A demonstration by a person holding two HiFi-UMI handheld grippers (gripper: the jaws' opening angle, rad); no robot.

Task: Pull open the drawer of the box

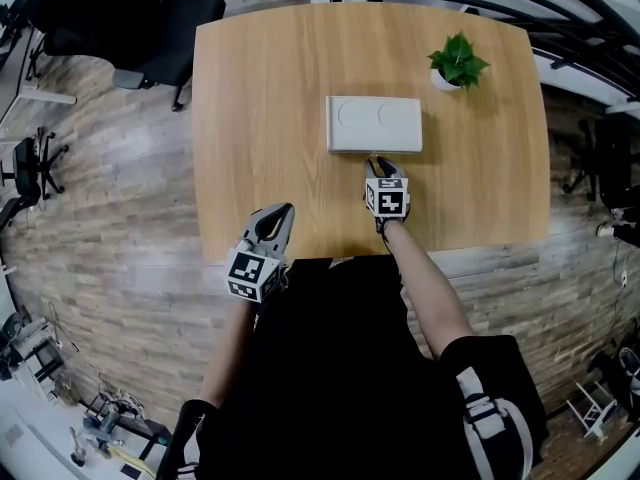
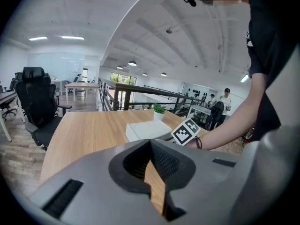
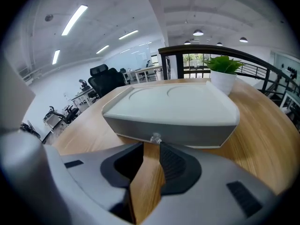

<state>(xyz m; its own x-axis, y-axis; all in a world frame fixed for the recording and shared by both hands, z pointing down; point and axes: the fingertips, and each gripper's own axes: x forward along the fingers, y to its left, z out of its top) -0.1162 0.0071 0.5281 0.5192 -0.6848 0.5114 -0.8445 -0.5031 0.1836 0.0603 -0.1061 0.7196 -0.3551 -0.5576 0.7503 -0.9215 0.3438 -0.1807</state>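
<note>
Head view: a flat white rectangular box (image 1: 374, 125) lies at the middle of the light wooden table (image 1: 260, 118), with a small green plant in a white pot (image 1: 458, 63) beyond its far right corner. The right gripper (image 1: 379, 163) points at the box's near side. In the right gripper view its jaws stand slightly apart, and the small clear knob (image 3: 155, 138) on the closed grey drawer front (image 3: 192, 135) sits just ahead of their tips. The left gripper (image 1: 284, 209) is near the table's front edge, well apart from the box, jaw tips together and empty.
</note>
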